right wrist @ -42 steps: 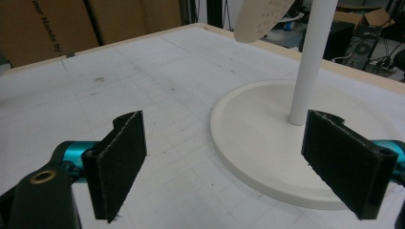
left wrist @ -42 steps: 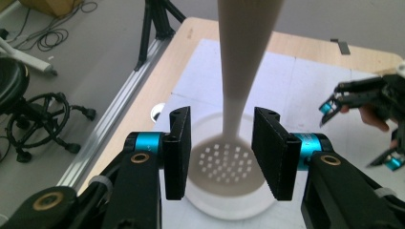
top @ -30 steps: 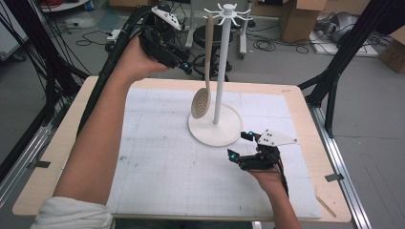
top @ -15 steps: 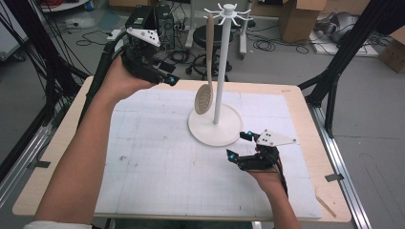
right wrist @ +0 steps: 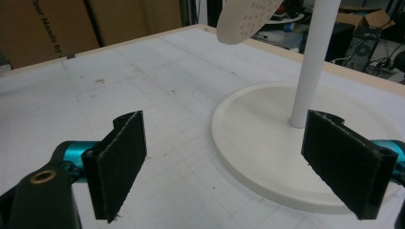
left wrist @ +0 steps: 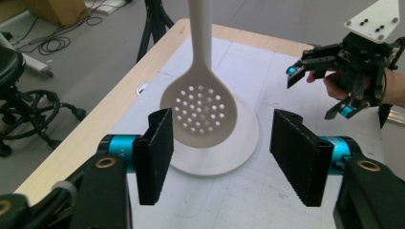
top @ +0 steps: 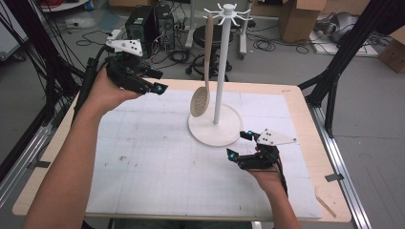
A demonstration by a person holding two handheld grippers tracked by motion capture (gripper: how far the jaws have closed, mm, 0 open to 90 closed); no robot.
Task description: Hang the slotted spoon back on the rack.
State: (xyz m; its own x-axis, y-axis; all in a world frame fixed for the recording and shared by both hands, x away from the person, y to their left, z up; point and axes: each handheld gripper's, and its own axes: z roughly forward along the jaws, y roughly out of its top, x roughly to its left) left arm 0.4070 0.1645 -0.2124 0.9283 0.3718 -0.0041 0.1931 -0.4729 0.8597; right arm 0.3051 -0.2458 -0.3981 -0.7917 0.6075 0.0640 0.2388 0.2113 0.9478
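Observation:
A white stand (top: 221, 76) with hooks at its top rises from a round base (top: 215, 133) at the middle of the table. A pale slotted spoon (top: 199, 101) hangs from one hook, bowl down, just above the base. My left gripper (top: 157, 82) hovers to the left of the spoon, apart from it. Its jaws have just been opening and nothing is between them. In the left gripper view the spoon (left wrist: 198, 109) hangs beyond the open left gripper (left wrist: 222, 152). My right gripper (top: 238, 145) rests open by the base's near right edge, holding nothing (right wrist: 224, 162).
A white gridded mat (top: 153, 167) covers the wooden table (top: 305, 124). Computer cases, a stool, cables and cardboard boxes stand on the floor behind the far edge. Black frame legs (top: 344, 52) rise at the far right.
My left gripper has drawn back to the left and lower, away from the spoon's handle, and its jaws stand wider. The spoon still hangs on the stand. The right gripper has kept still.

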